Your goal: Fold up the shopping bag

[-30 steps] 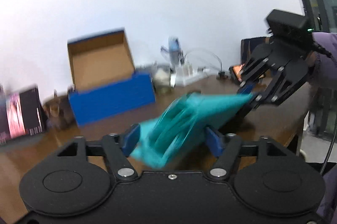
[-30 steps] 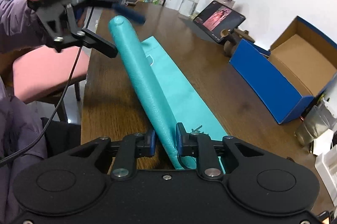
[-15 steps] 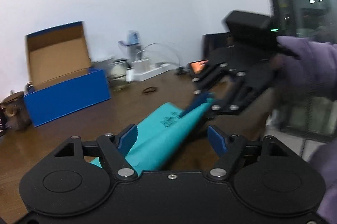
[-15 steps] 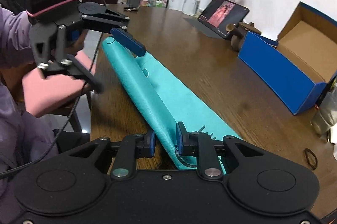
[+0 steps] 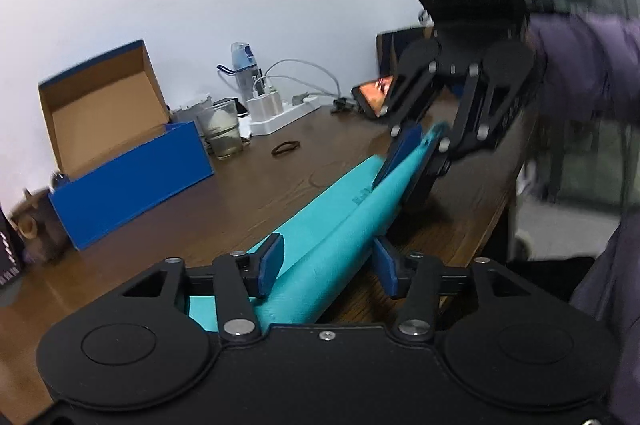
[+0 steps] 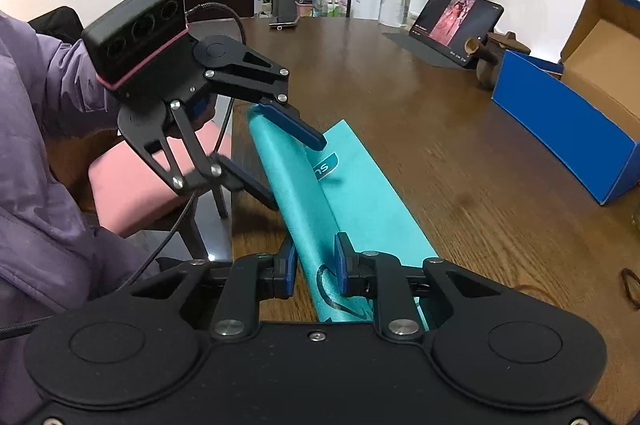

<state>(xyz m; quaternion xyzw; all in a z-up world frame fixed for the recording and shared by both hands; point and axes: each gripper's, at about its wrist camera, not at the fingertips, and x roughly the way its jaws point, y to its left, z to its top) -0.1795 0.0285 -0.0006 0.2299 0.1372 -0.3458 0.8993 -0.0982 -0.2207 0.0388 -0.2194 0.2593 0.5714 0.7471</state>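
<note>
Along the wooden tabletop (image 6: 440, 129), the teal shopping bag (image 6: 344, 185) lay folded lengthwise. Left tool (image 6: 276, 177), at ten o'clock, straddled its fold with fingers parted; right tool (image 6: 316, 267) stood slightly open around the near end.

One teal shopping bag (image 6: 352, 193) is seen on one wooden table (image 6: 460, 145). Two grippers are counted: the left gripper (image 6: 296, 173) and the right gripper (image 6: 316, 271). One blue cardboard box (image 5: 128, 173), one tablet (image 6: 456, 21), one water bottle (image 5: 242, 65), one drinking glass (image 5: 222, 133), one hair tie (image 5: 286, 147), one power strip (image 5: 284, 113) and one pink chair (image 6: 132, 181) are also shown.
</note>
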